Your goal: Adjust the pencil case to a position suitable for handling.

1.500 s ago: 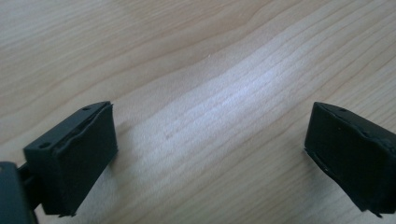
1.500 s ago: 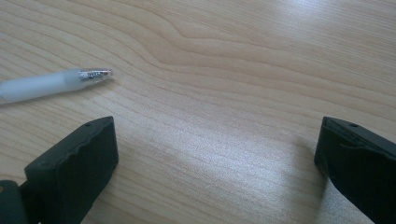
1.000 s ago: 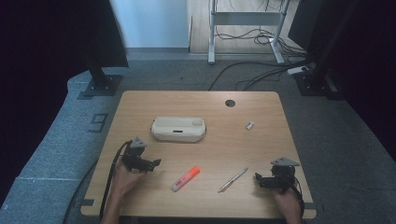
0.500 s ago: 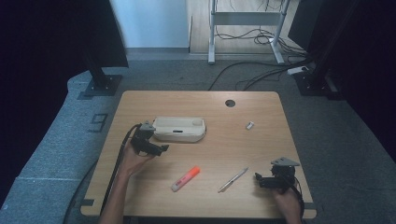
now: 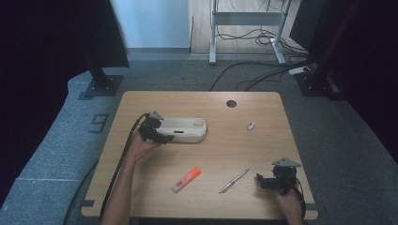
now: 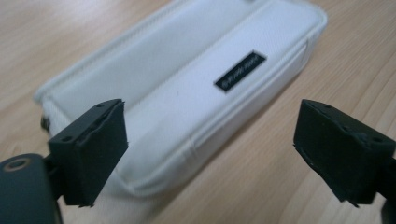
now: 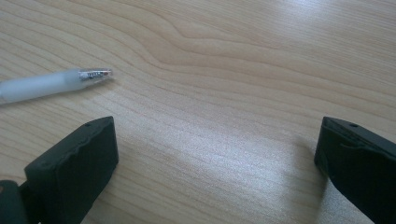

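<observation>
i keep the spread left gripper [image 6: 212, 154] low over the white fabric zip pouch [image 6: 187, 88], straddling its near end squarely before pinching; the right gripper [image 7: 217, 163] idles spread.

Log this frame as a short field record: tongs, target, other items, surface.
left tongs: open, at the left end of the white pouch, jaws wide apart, not gripping it
right tongs: open, low over bare wood at the table's near right
pen: lies just left of the right tongs, untouched
highlighter: orange, near centre front
small white item: far right, too small to identify
surface: wooden table
</observation>
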A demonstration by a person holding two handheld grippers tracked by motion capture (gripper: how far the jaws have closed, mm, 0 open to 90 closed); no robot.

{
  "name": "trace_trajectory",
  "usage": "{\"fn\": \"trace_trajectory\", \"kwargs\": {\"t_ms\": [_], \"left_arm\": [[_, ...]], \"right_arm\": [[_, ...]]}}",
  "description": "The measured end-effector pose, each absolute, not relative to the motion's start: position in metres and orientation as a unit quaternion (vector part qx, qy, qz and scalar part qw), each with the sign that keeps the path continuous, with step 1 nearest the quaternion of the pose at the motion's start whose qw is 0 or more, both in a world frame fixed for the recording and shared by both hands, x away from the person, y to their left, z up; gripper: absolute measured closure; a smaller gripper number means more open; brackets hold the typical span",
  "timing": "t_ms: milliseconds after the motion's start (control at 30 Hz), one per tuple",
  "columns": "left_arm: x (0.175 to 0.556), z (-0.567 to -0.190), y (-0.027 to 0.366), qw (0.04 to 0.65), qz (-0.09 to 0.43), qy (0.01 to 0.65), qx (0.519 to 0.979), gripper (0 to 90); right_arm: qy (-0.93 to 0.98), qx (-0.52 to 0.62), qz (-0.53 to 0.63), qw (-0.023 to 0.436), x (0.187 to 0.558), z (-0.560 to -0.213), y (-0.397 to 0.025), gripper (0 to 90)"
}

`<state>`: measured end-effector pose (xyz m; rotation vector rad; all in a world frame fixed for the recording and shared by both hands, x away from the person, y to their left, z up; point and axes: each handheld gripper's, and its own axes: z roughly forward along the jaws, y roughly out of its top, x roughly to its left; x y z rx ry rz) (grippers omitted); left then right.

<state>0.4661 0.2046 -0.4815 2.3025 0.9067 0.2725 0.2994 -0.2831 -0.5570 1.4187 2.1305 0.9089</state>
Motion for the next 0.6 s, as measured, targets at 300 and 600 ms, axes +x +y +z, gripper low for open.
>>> {"fn": "trace_trajectory", "kwargs": {"t_ms": [300, 600], "left_arm": [[0.482, -0.499, 0.206, 0.3, 0.085, 0.343, 0.886, 12.0], [0.474, -0.511, 0.215, 0.302, 0.065, 0.338, 0.889, 11.7]], "right_arm": [[0.766, 0.511, 0.328, 0.211, 0.299, -0.557, -0.283, 0.0], [0.766, 0.511, 0.327, 0.211, 0.299, -0.557, -0.283, 0.0]]}}
